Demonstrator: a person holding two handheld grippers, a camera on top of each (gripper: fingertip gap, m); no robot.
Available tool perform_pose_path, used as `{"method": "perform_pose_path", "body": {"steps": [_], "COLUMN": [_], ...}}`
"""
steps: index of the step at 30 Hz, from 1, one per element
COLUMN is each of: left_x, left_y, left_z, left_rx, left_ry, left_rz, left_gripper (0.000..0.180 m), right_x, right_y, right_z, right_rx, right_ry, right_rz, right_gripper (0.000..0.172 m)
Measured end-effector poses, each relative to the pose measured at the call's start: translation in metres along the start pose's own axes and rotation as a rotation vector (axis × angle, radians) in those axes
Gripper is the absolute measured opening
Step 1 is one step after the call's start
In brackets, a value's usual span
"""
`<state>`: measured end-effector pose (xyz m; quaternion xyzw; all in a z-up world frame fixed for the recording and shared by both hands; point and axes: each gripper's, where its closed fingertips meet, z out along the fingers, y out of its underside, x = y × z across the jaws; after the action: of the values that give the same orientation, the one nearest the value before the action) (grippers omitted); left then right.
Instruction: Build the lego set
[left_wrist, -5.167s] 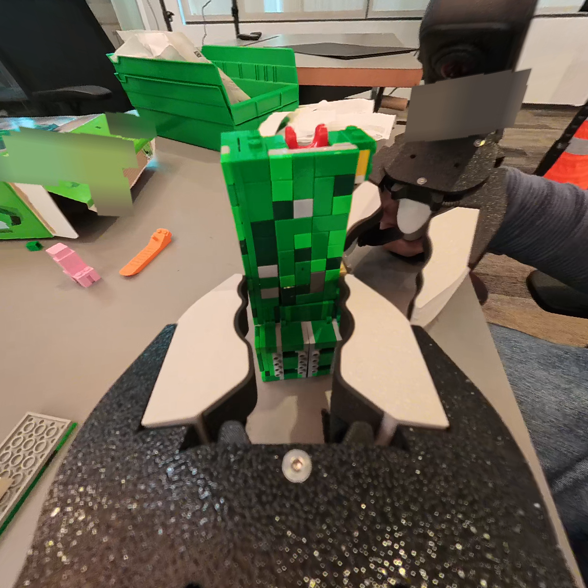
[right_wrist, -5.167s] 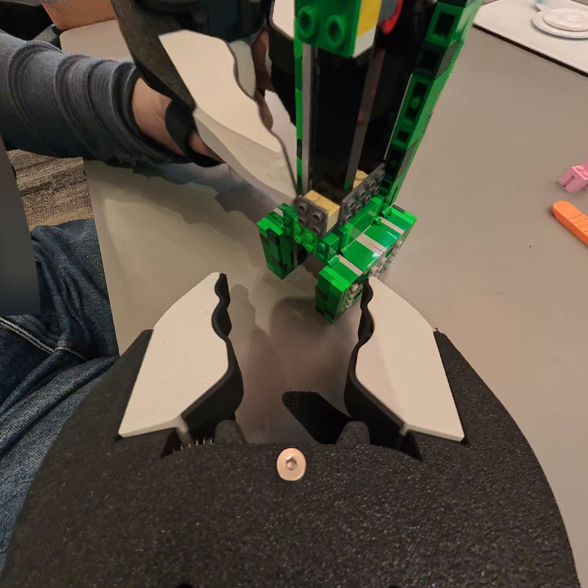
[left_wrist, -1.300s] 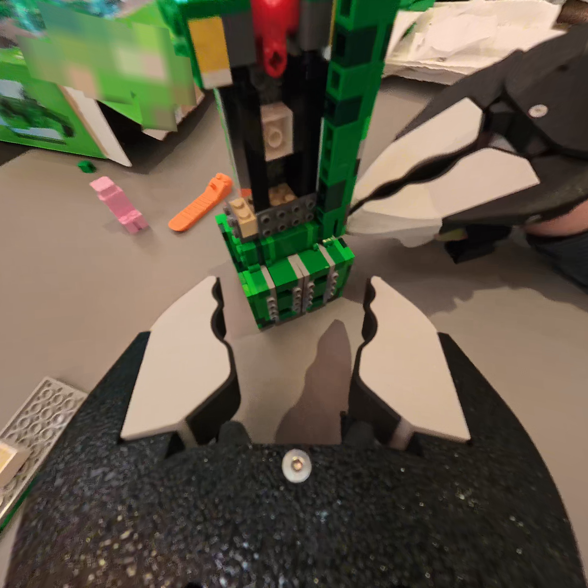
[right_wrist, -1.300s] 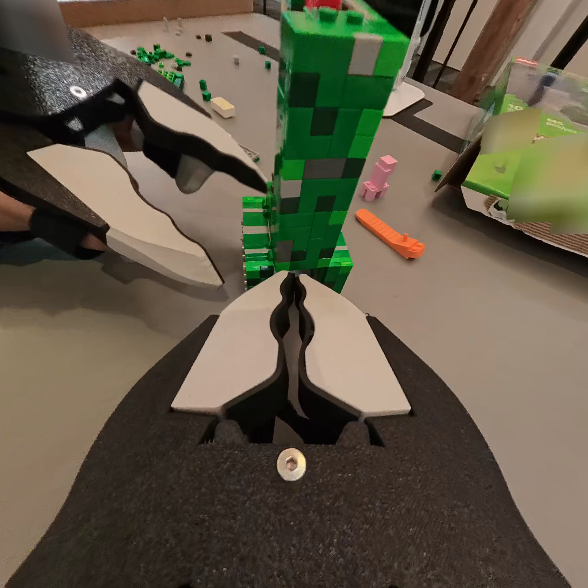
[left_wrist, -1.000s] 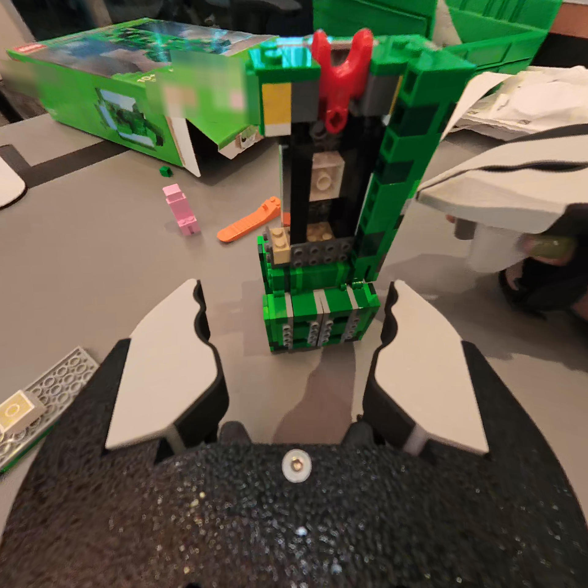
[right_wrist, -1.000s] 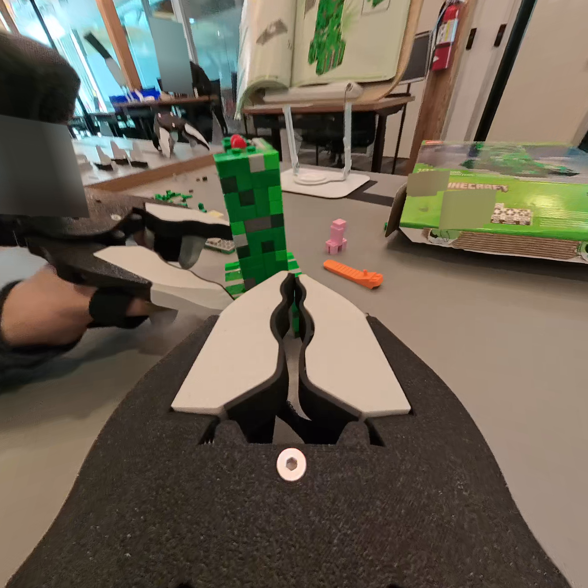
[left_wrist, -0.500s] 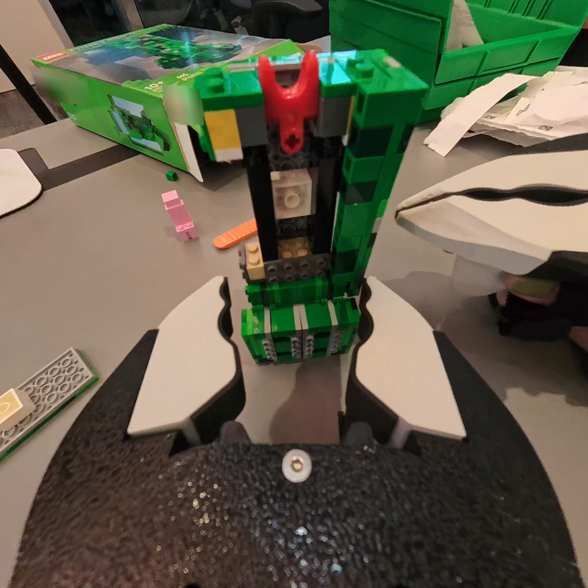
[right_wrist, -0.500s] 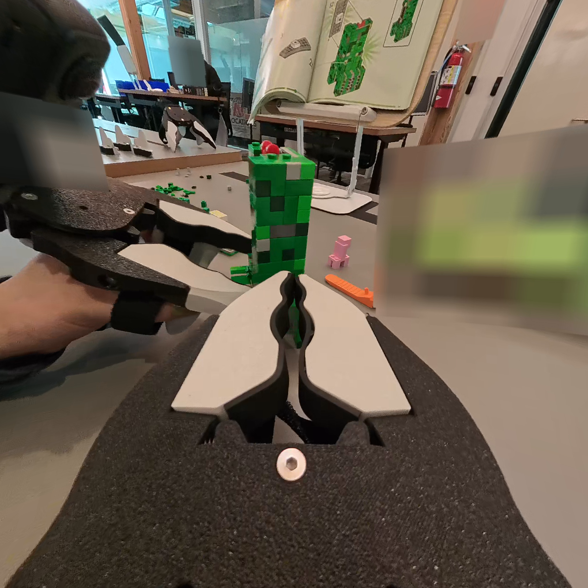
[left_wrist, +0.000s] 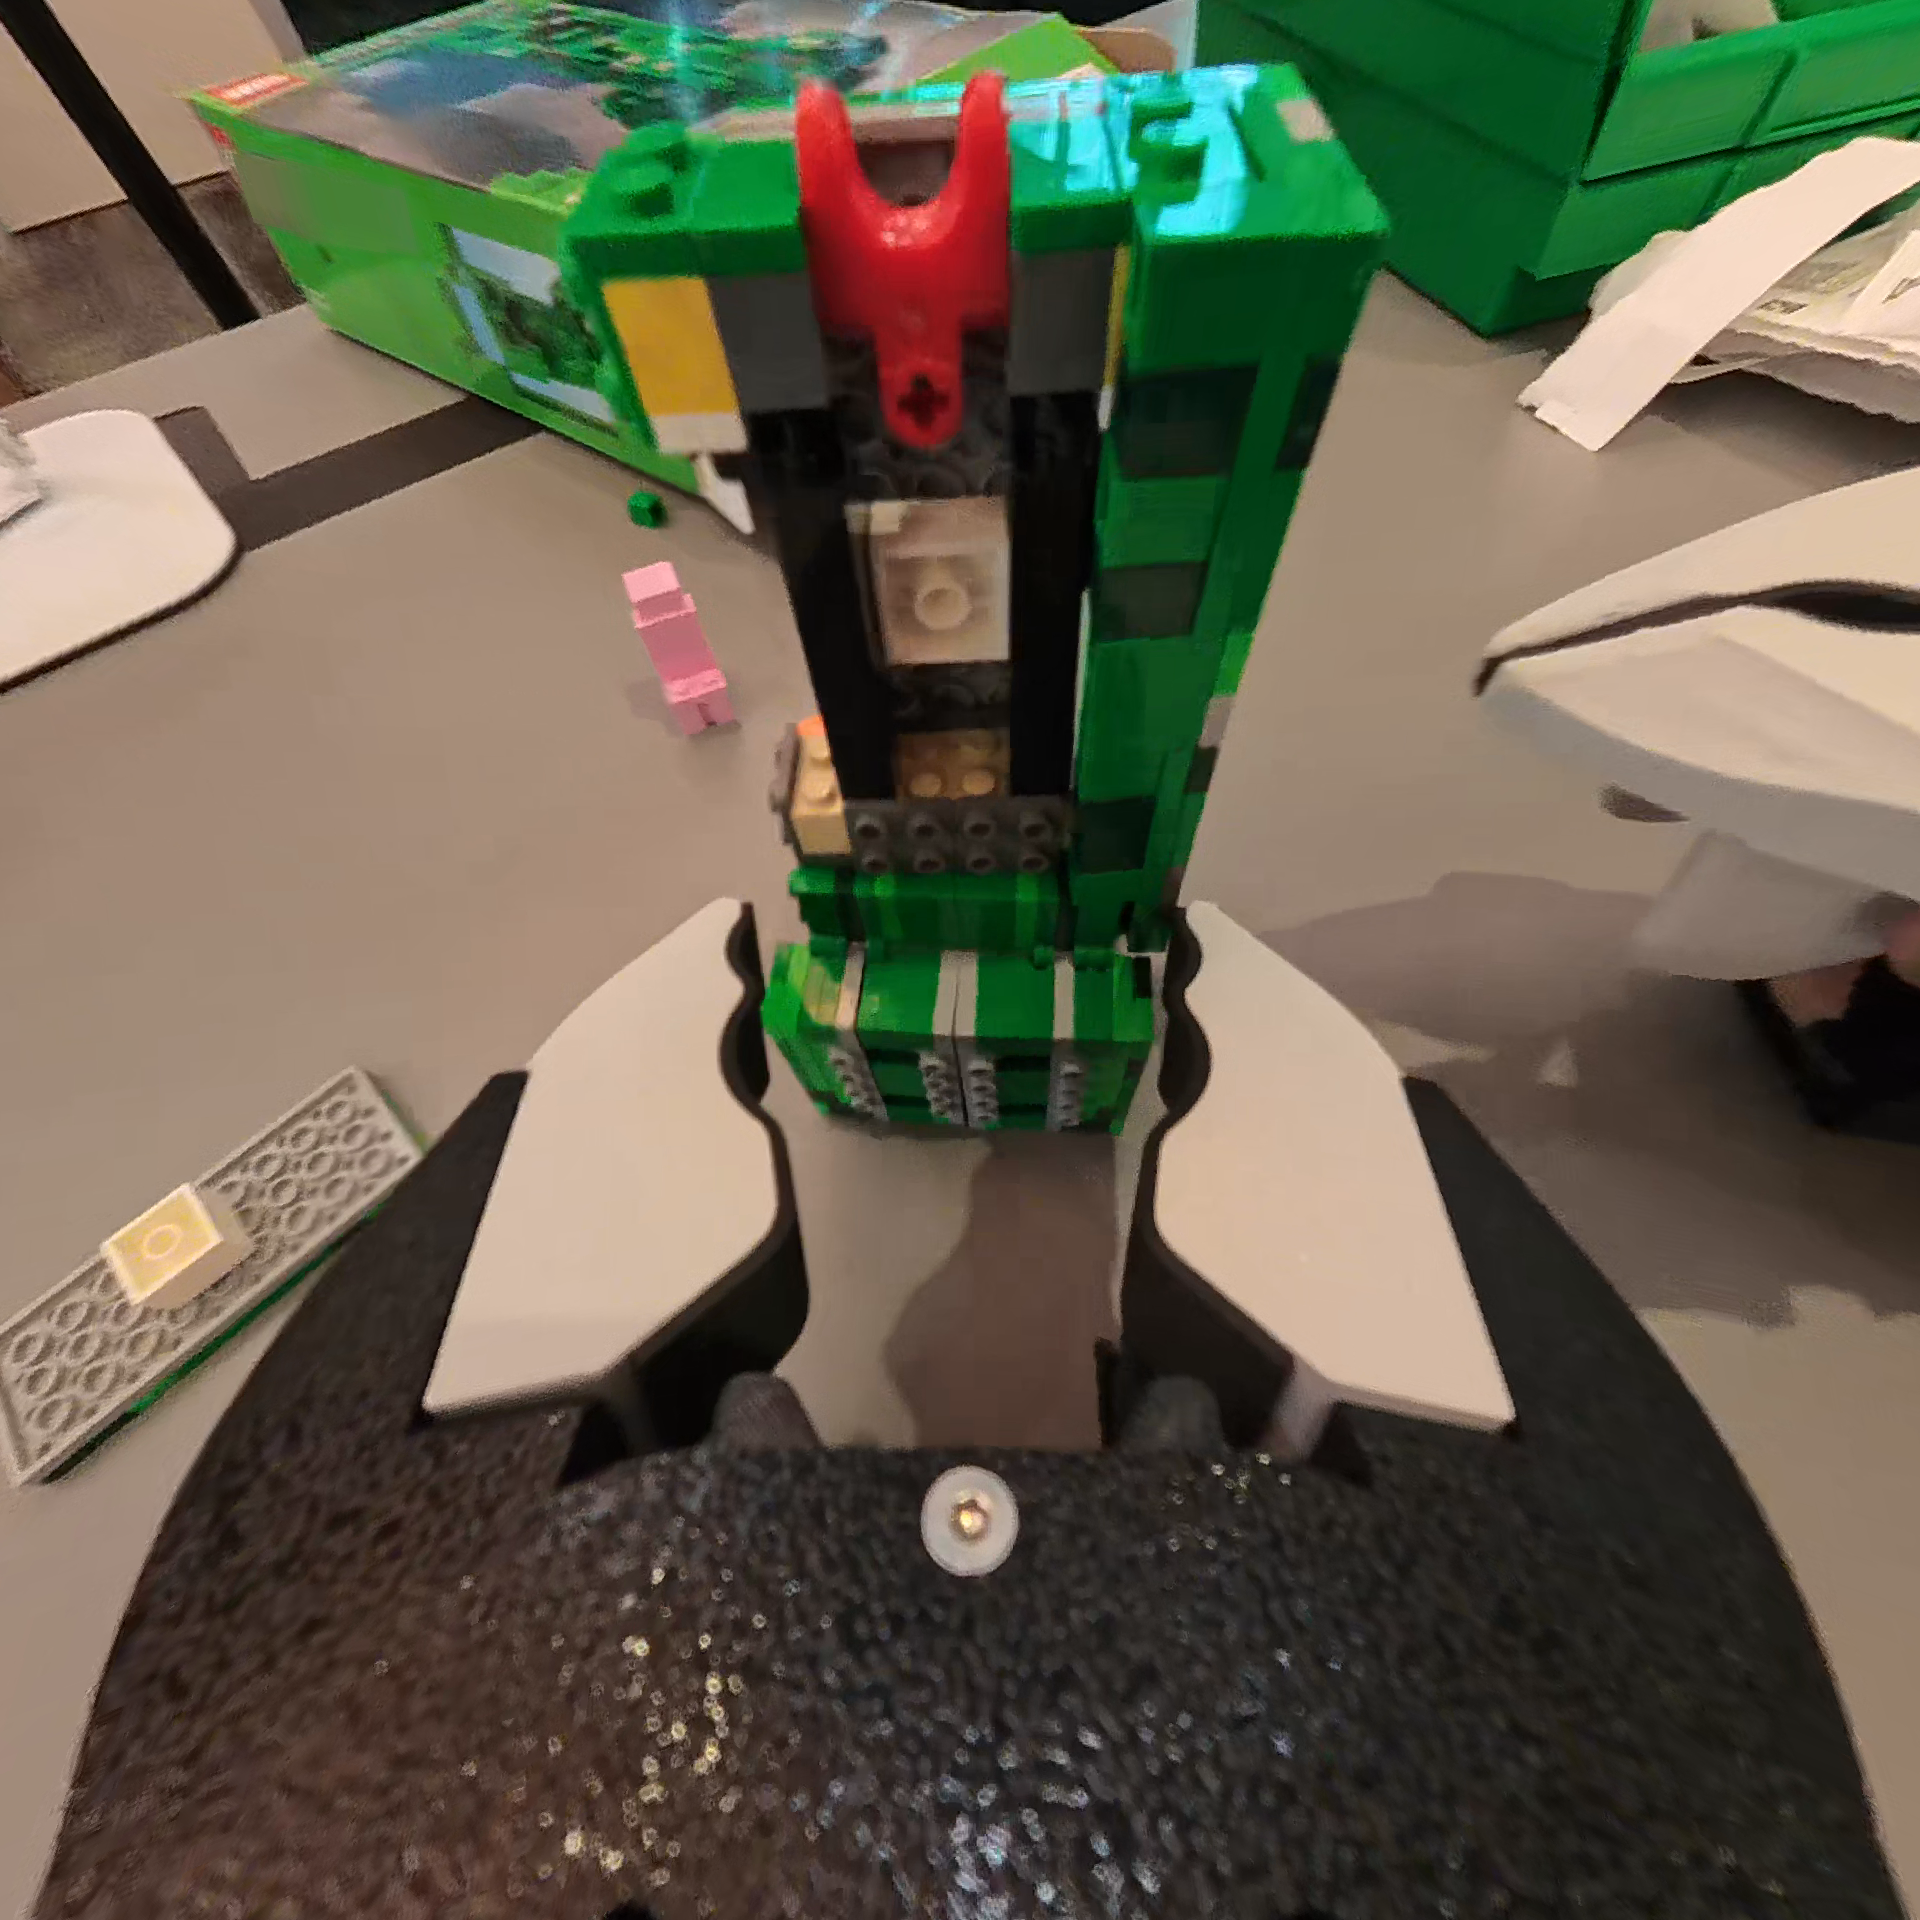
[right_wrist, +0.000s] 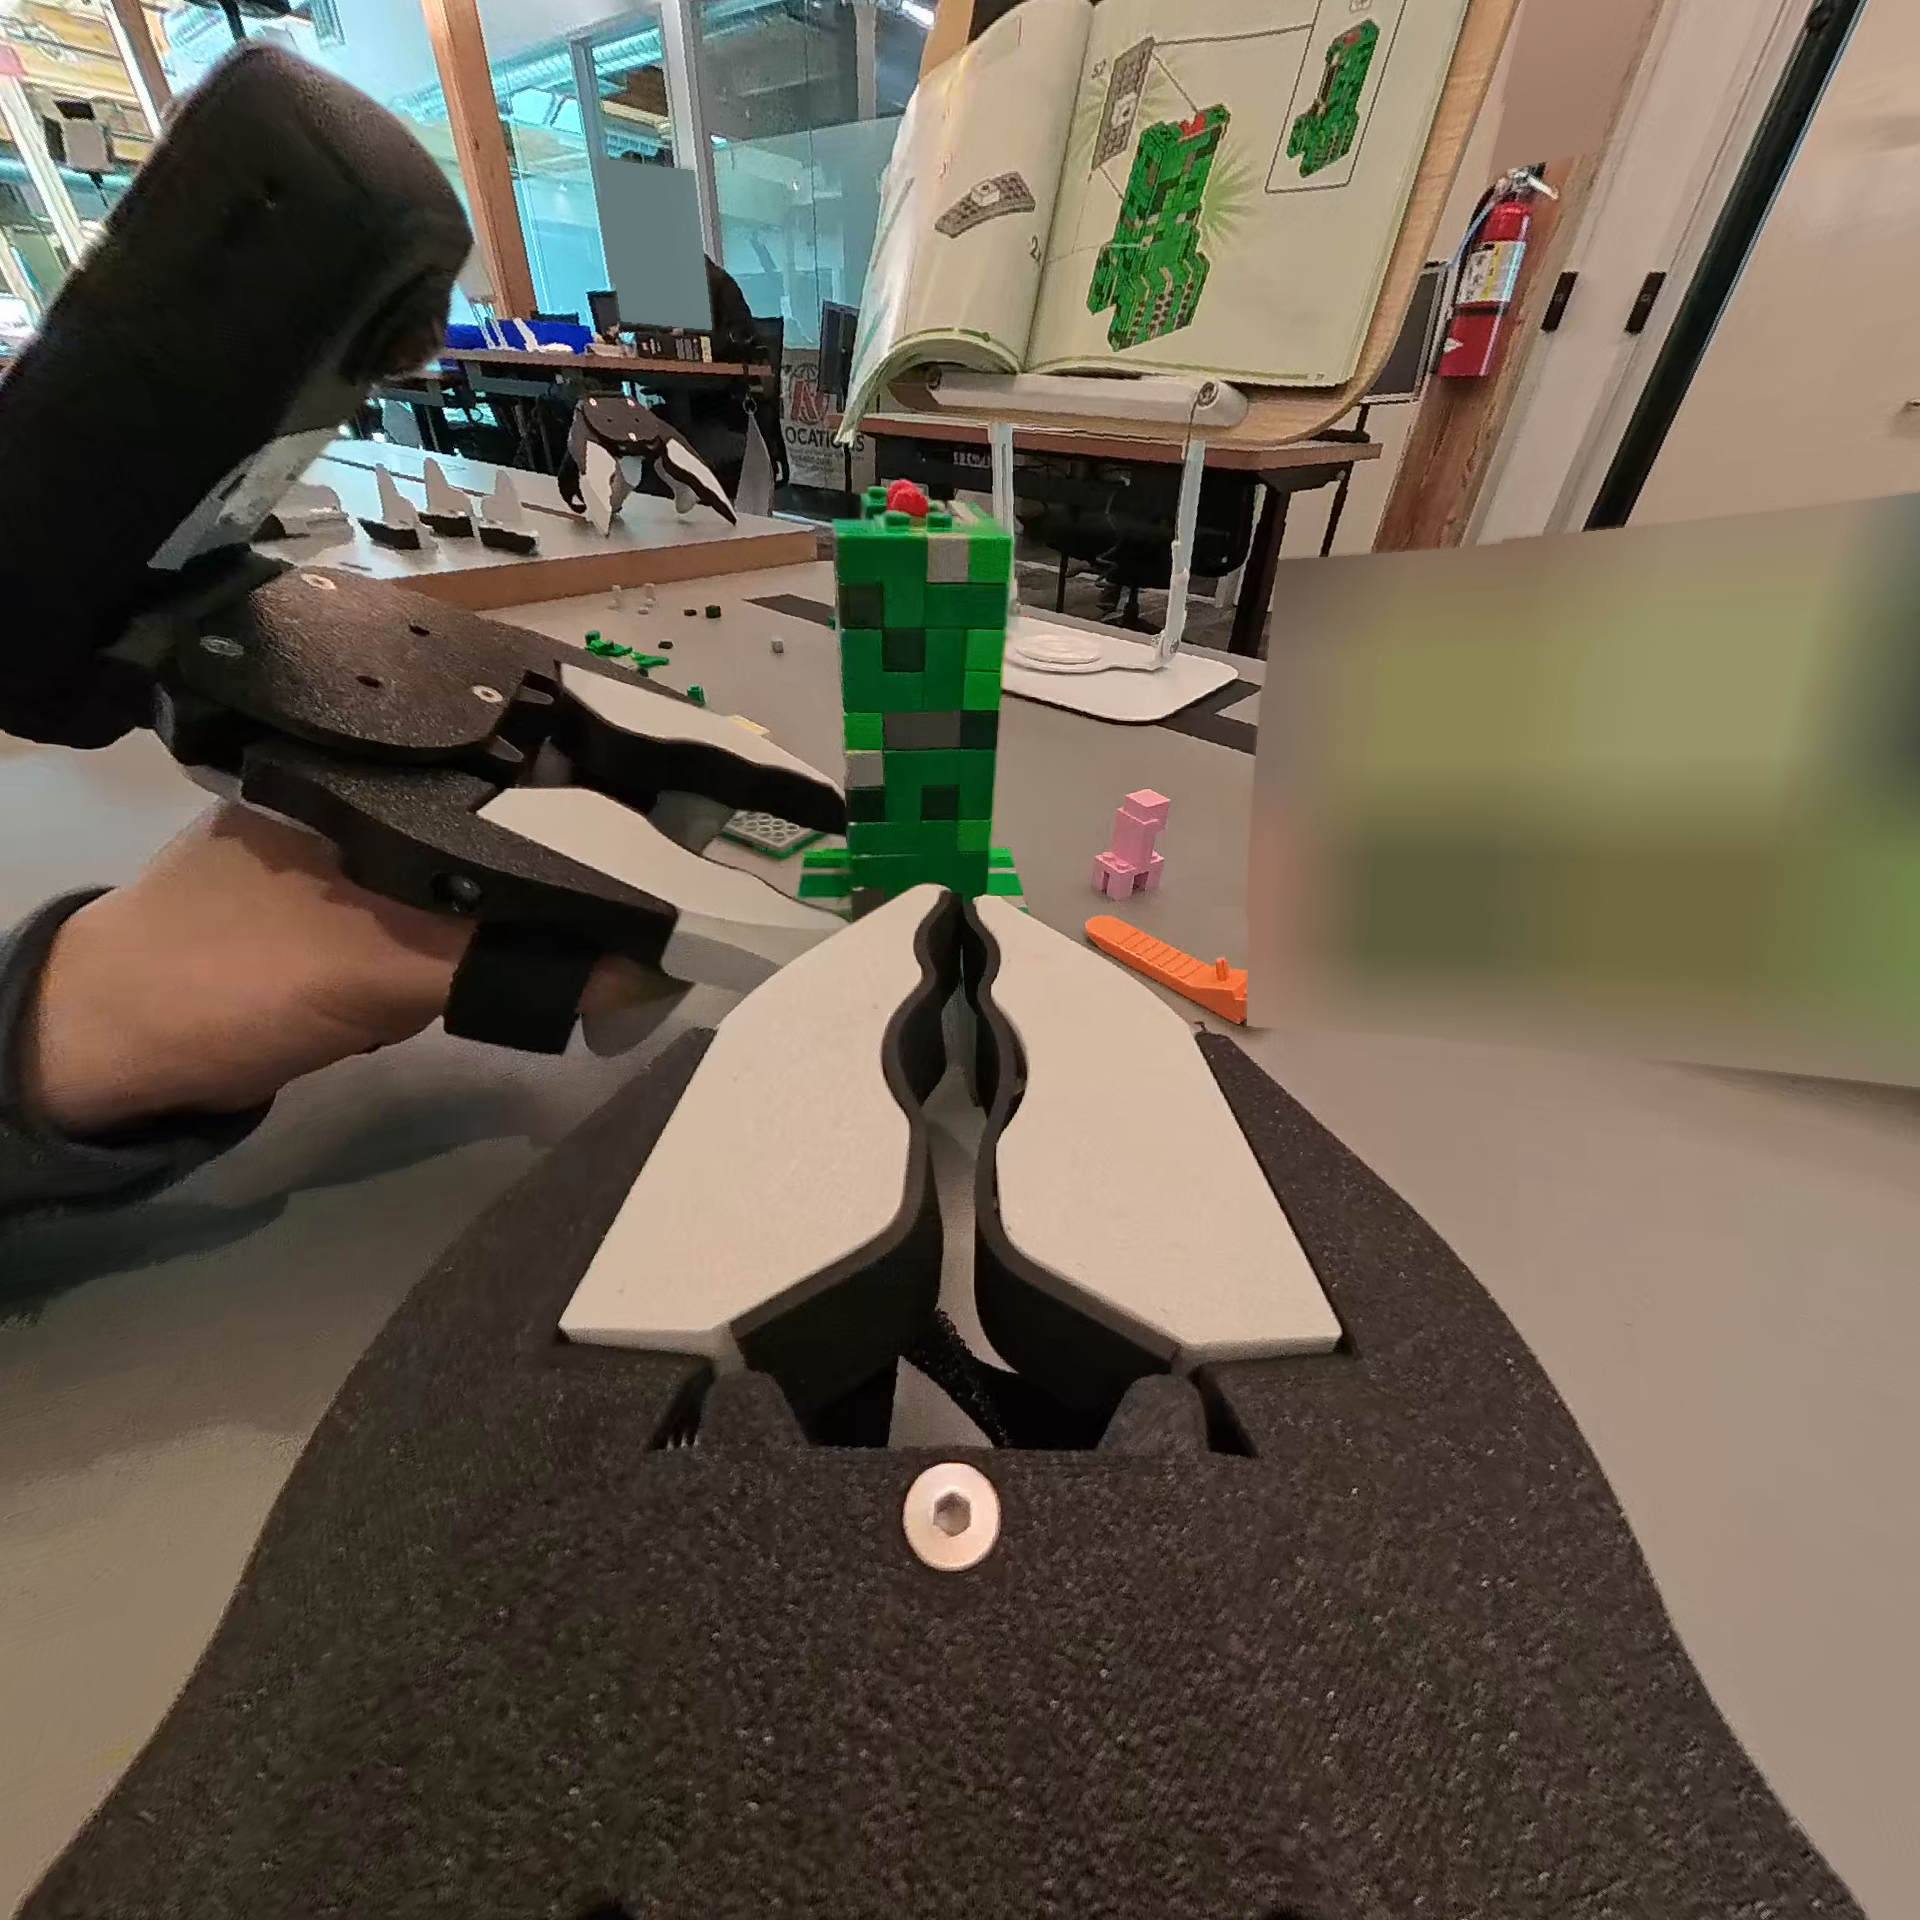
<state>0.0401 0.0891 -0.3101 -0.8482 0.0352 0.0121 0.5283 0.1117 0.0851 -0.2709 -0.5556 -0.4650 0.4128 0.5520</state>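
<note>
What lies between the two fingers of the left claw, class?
In the left wrist view, the green striped base of the brick tower stands between the left claw's fingers, on the grey table.

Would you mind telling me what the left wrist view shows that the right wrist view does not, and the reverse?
Only the left wrist view shows the green brick tower's open side with the red forked piece, and green bins. Only the right wrist view shows the open instruction booklet on its stand and a fire extinguisher. Both show the tower, pink brick figure and grey table.
</note>
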Motion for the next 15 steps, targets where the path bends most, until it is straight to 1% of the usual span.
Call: {"method": "perform_pose_path", "body": {"steps": [2, 4, 7, 11, 15], "left_x": [-0.0064, -0.0071, -0.0035, -0.0012, -0.0045], "left_y": [-0.0026, -0.0070, -0.0045, -0.0040, -0.0069], "left_z": [-0.0031, -0.0049, -0.0012, 0.0006, -0.0025], "left_rx": [0.030, 0.068, 0.067, 0.088, 0.118], "left_ry": [-0.009, 0.020, 0.064, 0.127, 0.129], "left_rz": [-0.017, -0.042, -0.018, -0.021, 0.006], "left_gripper": [0.077, 0.079, 0.080, 0.075, 0.073], "right_x": [-0.0002, -0.0006, -0.0001, -0.0011, -0.0010], "right_y": [0.0003, 0.0006, -0.0001, -0.0009, -0.0015], "right_z": [0.0002, 0.0003, -0.0003, -0.0007, -0.0012], "right_rx": [-0.002, -0.004, 0.002, 0.008, 0.013], "right_ry": [0.001, -0.001, -0.001, -0.015, -0.017], "right_rz": [-0.004, -0.005, 0.001, 0.023, 0.024], "right_gripper": [0.000, 0.000, 0.000, 0.000, 0.000]}}
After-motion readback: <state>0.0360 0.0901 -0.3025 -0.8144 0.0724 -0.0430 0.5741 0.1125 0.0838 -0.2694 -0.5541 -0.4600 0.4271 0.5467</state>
